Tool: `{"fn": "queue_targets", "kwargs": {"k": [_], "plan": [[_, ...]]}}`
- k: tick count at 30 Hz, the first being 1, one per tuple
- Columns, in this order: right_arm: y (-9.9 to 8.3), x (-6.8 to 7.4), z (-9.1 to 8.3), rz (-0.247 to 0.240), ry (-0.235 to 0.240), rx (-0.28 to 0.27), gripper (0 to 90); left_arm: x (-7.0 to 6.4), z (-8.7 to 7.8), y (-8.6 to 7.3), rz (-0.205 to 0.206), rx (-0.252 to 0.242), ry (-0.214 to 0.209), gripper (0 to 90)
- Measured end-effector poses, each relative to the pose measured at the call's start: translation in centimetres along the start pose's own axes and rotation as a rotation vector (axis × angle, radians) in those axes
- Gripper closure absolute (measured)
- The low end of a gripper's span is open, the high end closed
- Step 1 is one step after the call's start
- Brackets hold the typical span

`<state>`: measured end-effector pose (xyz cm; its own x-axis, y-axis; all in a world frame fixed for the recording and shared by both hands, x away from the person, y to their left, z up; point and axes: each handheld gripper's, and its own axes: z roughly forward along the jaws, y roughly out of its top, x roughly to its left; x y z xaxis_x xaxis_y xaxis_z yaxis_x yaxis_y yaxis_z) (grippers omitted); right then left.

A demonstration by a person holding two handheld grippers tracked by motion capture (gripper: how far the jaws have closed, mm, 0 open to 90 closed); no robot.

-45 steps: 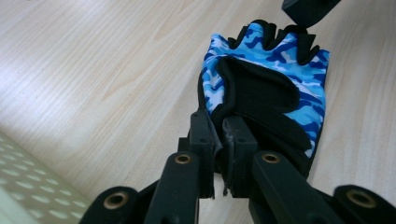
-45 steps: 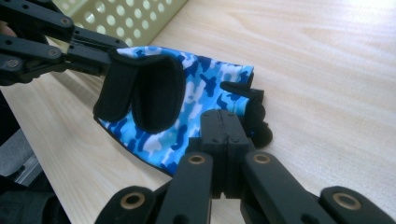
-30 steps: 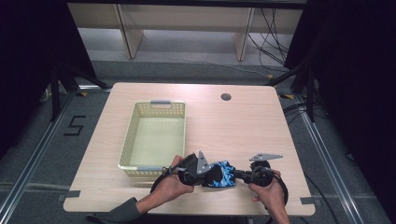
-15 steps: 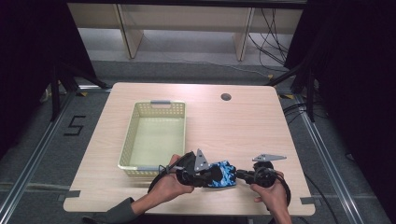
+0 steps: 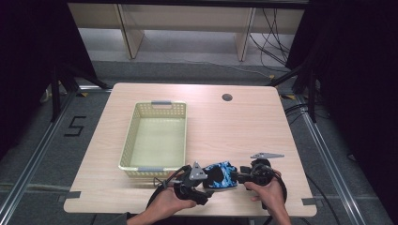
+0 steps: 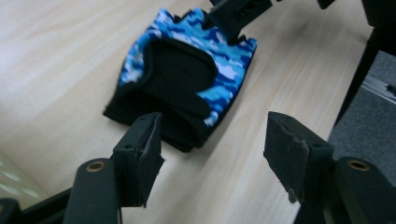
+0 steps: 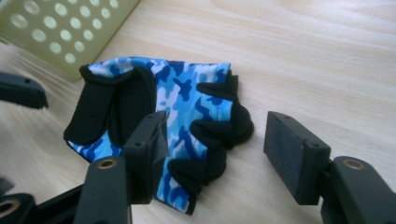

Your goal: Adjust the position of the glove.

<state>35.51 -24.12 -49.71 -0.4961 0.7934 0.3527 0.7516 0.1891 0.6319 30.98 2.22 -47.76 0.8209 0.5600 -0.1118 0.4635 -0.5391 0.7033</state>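
A blue camouflage fingerless glove (image 5: 221, 175) with black trim lies flat on the wooden table (image 5: 225, 126) near its front edge. My left gripper (image 5: 205, 183) is at its cuff end and stands open. In the left gripper view the glove (image 6: 187, 70) lies just ahead of the gap of the left gripper (image 6: 212, 137), its black cuff beside one jaw. My right gripper (image 5: 237, 178) faces the finger end, also open. In the right gripper view the glove's (image 7: 168, 102) black-edged finger stubs reach partly into the gap of the right gripper (image 7: 215, 140). Neither gripper holds anything.
A pale yellow-green perforated basket (image 5: 128, 140) stands to the left of centre with nothing in it; its near corner (image 7: 56, 28) is just behind the glove. A dark round hole (image 5: 227, 97) sits at the table's back right. The table's front edge is close below both hands.
Both hands and their grippers have shifted slightly toward the table's front edge. The glove has stayed where it was, and both grippers remain open.
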Motion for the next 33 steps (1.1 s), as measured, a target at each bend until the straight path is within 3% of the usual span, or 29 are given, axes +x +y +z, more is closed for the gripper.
{"fn": "queue_targets", "kwargs": {"k": [2, 3, 4, 5, 6, 7, 8, 10, 12, 13, 14, 15, 16, 20, 22, 23, 24, 27, 28, 29, 30, 33], "plan": [[0.2, 0.3, 0.4, -0.014, -0.022, 0.034, 39.5, 0.0, -0.1, -0.3, 0.0, 0.0, 0.01, 35.4], [0.2, 0.3, 0.5, -0.023, -0.031, 0.041, 39.3, 0.2, -0.3, -0.4, 0.025, 0.003, 0.012, 35.2], [0.2, 0.4, 0.7, -0.022, -0.039, 0.066, 39.3, 0.1, -0.4, -0.6, -0.003, 0.001, 0.003, 34.9], [0.2, 0.4, 0.9, -0.023, -0.049, 0.077, 39.9, 0.2, -0.4, -0.7, -0.005, -0.004, 0.007, 34.7], [0.2, 0.5, 1.1, -0.044, -0.055, 0.058, 41.7, 0.3, -0.6, -0.8, -0.008, -0.003, 0.005, 34.4], [0.2, 0.6, 1.3, -0.022, -0.027, 0.05, 44.0, 0.4, -0.7, -0.9, -0.003, -0.002, 0.004, 34.0], [0.3, 0.5, 1.3, -0.059, 0.0, 0.073, 48.6, 0.6, -0.9, -1.1, -0.003, -0.002, 0.0, 33.6], [0.5, 0.9, 1.3, -0.122, -0.046, 0.111, 57.4, 0.8, -1.1, -1.4, -0.031, 0.0, -0.011, 33.2], [0.5, 1.3, 1.4, -0.136, -0.068, 0.129, 64.0, 0.9, -1.4, -1.9, -0.047, -0.002, -0.011, 33.1], [0.6, 1.5, 1.3, -0.139, -0.095, 0.138, 67.1, 1.1, -1.5, -2.0, -0.036, 0.0, -0.005, 33.0], [0.5, 1.5, 1.4, -0.127, -0.089, 0.122, 71.3, 1.1, -1.7, -2.3, -0.06, -0.004, -0.008, 33.0], [0.4, 1.4, 1.5, -0.128, -0.068, 0.116, 74.5, 1.3, -1.8, -2.5, -0.054, -0.002, -0.011, 32.9], [0.4, 1.3, 1.4, -0.132, -0.051, 0.133, 77.2, 1.3, -1.9, -2.7, -0.086, 0.003, -0.02, 32.8], [0.2, 1.3, 1.4, -0.122, -0.024, 0.127, 82.4, 1.6, -2.1, -3.3, -0.099, 0.006, -0.036, 33.0], [0.2, 1.2, 1.3, -0.126, 0.006, 0.128, 83.5, 1.7, -2.0, -3.6, -0.146, -0.001, -0.063, 34.3], [0.0, 1.3, 1.3, -0.123, -0.004, 0.103, 83.6, 1.8, -2.0, -3.6, -0.16, 0.001, -0.063, 35.0], [0.1, 1.2, 1.2, -0.132, 0.005, 0.125, 83.7, 2.1, -2.1, -3.6, -0.126, 0.019, -0.073, 36.3], [0.0, 1.3, 1.1, -0.153, 0.004, 0.129, 83.8, 2.1, -1.5, -3.6, -0.171, -0.011, -0.072, 38.2], [-0.1, 1.3, 1.3, -0.16, 0.018, 0.104, 83.8, 2.3, -1.3, -3.7, -0.179, -0.008, -0.077, 39.3], [-0.1, 1.5, 1.0, -0.167, -0.005, 0.142, 83.8, 2.2, -1.2, -3.7, -0.191, -0.006, -0.087, 40.0], [-0.3, 1.5, 1.2, -0.158, 0.006, 0.101, 83.8, 2.2, -1.0, -3.7, -0.197, -0.006, -0.094, 40.5], [-0.6, 1.8, 0.9, -0.16, 0.019, 0.121, 83.7, 2.1, -0.7, -3.8, -0.205, -0.006, -0.104, 42.3]]}}
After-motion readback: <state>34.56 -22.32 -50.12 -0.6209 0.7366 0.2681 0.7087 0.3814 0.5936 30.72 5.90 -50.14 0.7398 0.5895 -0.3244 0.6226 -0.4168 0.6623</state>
